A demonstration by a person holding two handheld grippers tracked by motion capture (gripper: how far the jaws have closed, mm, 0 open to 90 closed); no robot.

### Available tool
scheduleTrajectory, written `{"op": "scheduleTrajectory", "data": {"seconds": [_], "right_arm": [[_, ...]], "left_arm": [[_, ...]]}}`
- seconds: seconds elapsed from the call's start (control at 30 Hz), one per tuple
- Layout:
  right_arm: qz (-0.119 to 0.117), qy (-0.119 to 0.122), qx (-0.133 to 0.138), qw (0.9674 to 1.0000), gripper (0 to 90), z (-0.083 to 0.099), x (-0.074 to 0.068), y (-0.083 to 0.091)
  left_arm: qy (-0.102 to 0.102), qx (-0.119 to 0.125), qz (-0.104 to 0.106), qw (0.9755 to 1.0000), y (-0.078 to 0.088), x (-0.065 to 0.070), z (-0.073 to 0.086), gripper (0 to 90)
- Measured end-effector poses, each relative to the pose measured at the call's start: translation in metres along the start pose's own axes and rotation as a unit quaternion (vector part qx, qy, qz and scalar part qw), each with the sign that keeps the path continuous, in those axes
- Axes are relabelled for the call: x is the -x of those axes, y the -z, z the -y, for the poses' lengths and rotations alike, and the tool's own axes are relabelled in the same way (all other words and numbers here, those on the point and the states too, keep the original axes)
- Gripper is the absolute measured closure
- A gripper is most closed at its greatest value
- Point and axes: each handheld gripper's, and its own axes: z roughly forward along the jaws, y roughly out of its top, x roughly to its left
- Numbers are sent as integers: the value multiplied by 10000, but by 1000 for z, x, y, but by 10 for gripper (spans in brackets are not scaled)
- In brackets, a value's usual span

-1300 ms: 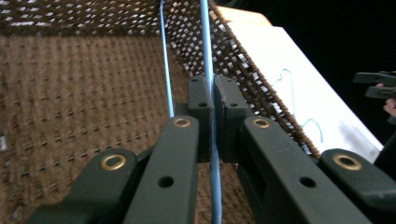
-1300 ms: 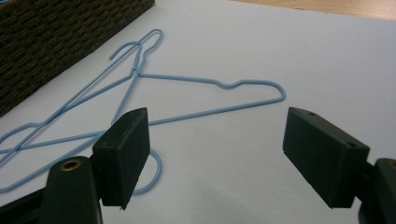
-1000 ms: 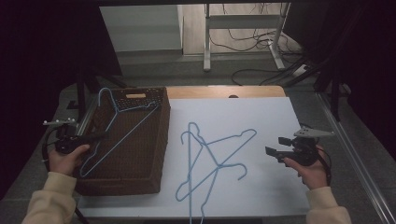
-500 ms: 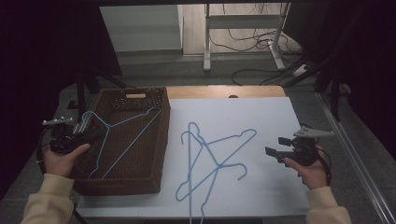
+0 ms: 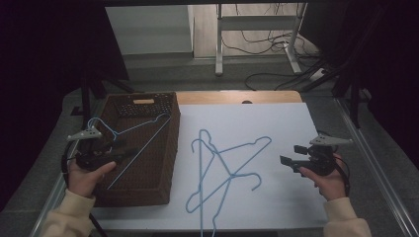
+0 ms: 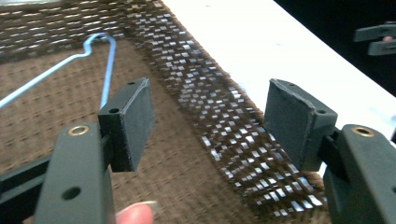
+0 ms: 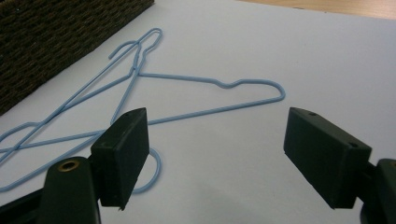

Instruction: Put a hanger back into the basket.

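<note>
The light-blue wire coat hanger (image 5: 129,136) lies in the dark brown woven wicker basket (image 5: 165,163), its hook (image 6: 100,39) propped near the left rim; a judgement: it could snag the weave or slide if the next hanger lands on it; the left tool (image 5: 120,148) has just been opening its jaws, which now stand wide with nothing between them, the hanger just beyond and left of them; the right tool (image 5: 290,157) hovers spread and empty over the white tabletop (image 5: 296,123), near the tangled pile of light-blue wire hangers (image 5: 225,165), which may lift together because they interlock.
</note>
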Motion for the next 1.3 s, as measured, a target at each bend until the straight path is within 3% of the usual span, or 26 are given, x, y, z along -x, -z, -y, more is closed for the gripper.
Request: {"op": "scheduleTrajectory", "data": {"seconds": [0.1,0.3,0.5,1.17,1.23,1.3], "right_arm": [[-3,12,-3,10000,225,0,0,-1],[-47,65,-37,10000,225,-1,-3,-5],[-42,139,-96,9998,224,-2,-2,-8],[-24,156,-117,9998,225,-1,-7,-6],[56,121,-141,9998,229,-3,-9,-6],[307,27,-259,9992,232,-6,-12,-8]], "left_arm": [[-123,-40,114,9999,-10,14,2,317],[-243,-116,291,9992,-24,29,7,307],[-317,-231,261,9989,-29,41,12,281],[-398,-278,301,9984,-35,42,13,271],[-424,-277,312,9982,-35,43,13,270],[-448,-278,326,9981,-36,44,13,271]]}}
